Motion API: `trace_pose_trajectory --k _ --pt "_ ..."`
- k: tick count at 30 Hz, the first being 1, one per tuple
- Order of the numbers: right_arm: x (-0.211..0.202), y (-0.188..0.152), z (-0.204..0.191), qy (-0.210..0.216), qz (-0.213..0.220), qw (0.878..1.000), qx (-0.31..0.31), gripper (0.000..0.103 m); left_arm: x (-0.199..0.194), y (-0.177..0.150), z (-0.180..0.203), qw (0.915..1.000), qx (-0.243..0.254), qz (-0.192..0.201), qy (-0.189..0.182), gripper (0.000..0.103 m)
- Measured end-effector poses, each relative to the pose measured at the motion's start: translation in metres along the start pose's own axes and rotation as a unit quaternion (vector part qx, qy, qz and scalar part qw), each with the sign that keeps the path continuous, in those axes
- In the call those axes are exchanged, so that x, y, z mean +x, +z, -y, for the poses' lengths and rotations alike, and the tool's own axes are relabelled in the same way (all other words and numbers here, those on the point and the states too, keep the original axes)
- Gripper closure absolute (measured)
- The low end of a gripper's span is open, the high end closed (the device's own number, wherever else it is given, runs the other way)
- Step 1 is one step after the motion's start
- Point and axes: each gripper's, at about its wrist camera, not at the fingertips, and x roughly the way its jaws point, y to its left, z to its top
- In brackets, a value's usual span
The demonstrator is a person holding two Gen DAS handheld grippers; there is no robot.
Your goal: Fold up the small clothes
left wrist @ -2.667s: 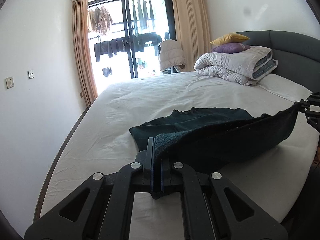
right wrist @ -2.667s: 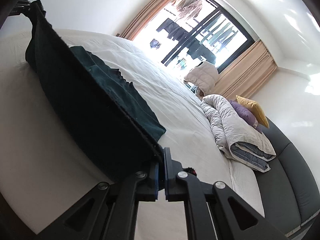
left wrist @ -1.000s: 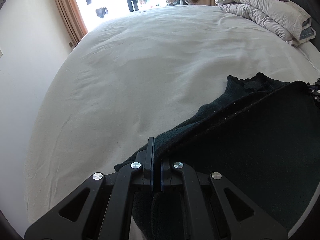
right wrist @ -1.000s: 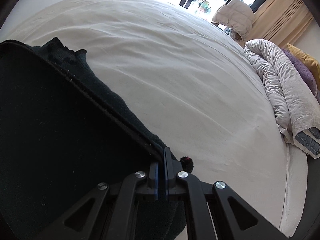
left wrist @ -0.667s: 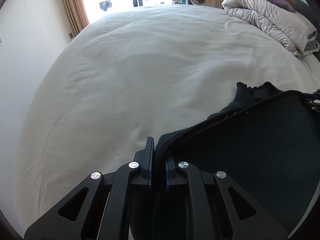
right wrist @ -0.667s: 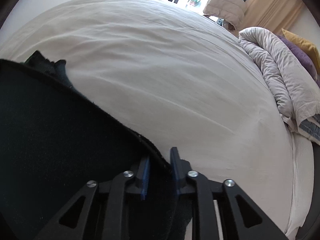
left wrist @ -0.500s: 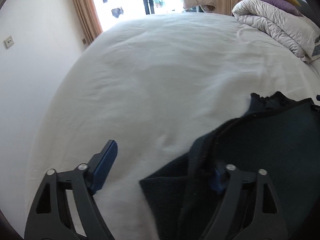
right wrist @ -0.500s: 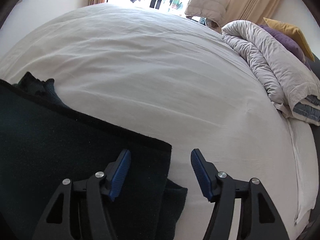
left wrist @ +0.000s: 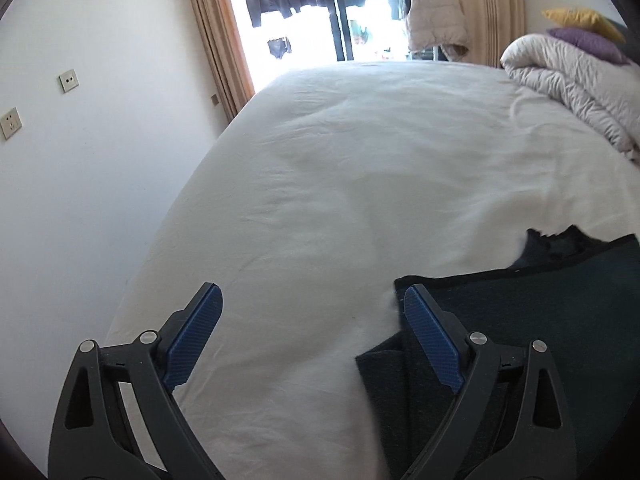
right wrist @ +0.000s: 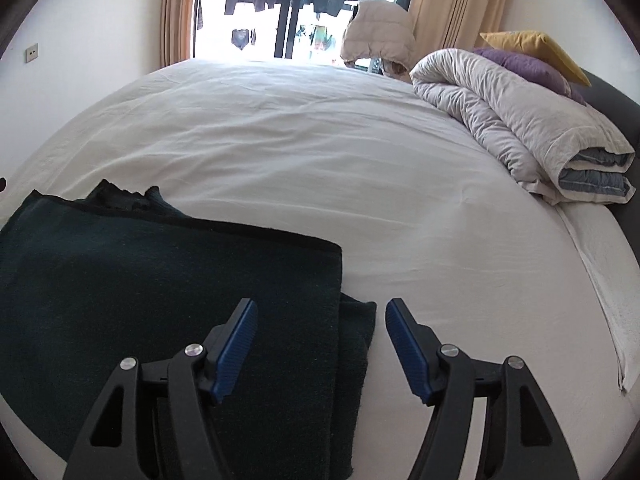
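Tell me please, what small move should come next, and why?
Probably lift both grippers clear. The left gripper and right gripper have just opened, nothing pinched, and the dark green garment lies folded on the bed sheet.

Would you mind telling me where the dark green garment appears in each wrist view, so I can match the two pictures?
Left wrist view: the dark green garment fills the lower right, folded on the white bed sheet.
Right wrist view: the garment fills the lower left, folded flat on the sheet.
Shared landmark: the rolled grey duvet, at the right in both views.
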Motion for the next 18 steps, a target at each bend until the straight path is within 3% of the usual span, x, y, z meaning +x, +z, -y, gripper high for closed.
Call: trace_pose_trajectory --k 3,6,9,11,13,18 --pt "-0.013 -0.005 -0.008 0.018 0.024 0.999 0.009 0.034 -0.023 -0.006 0.018 0.9994 0.022 0.026 -0.006 0.010" --pt "-0.023 -0.012 -0.015 0.038 0.040 0.998 0.017 0.034 -0.028 -0.022 0.056 0.9970 0.070 0.027 -0.022 0.010" --pt "-0.016 -0.027 -0.009 0.053 0.015 0.998 0.041 0.034 -0.006 -0.051 0.088 0.9936 0.111 -0.022 0.001 0.013" --pt "-0.007 -0.040 0.001 0.042 -0.011 0.997 0.057 0.034 0.009 -0.075 0.086 0.9932 0.105 -0.050 0.004 0.016" --pt "-0.001 -0.055 0.021 0.021 -0.029 0.995 0.093 0.034 0.007 -0.085 0.078 0.9956 0.085 -0.040 -0.005 0.015" --pt "-0.026 -0.075 0.067 0.004 -0.007 0.979 0.202 0.039 -0.007 -0.094 0.078 0.9946 0.099 -0.026 0.019 0.015"
